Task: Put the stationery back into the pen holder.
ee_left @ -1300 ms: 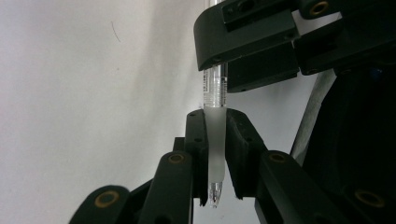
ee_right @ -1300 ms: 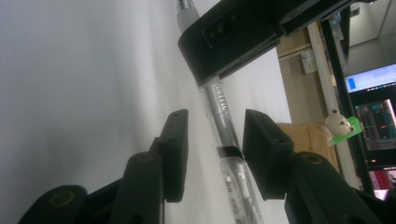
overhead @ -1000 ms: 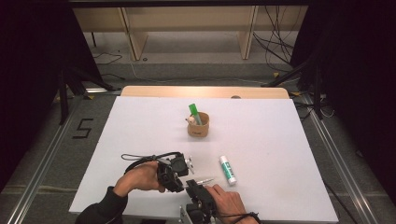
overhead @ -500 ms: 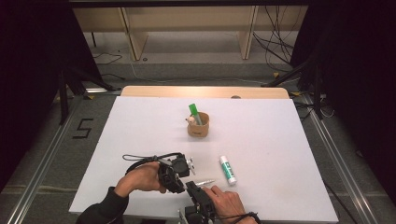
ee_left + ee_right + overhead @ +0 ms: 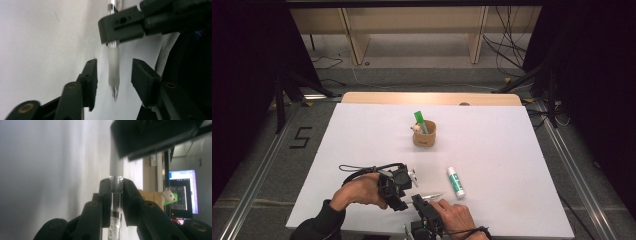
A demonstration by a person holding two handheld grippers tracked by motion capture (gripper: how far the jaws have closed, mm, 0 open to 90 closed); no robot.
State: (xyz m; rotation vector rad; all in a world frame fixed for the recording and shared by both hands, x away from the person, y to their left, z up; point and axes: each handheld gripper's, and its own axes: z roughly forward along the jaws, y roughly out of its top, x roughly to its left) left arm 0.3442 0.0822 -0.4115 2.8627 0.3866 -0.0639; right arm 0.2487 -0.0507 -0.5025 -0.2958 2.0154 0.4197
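1. At the near edge of the table (image 5: pixel 362 130), the left gripper (image 5: pixel 113 75) had just opened its fingers (image 5: pixel 90 75); earlier they were nearly closed. They stood spread on either side of the pen (image 5: pixel 113 72), clear of its frosted grip.
2. Right of it, the right gripper (image 5: pixel 116 192) had pressed its fingers (image 5: pixel 105 195) fully onto the pen's clear barrel, pinching it above the table.
3. Farther right, the glue stick (image 5: pixel 456 181) lay where it had before.
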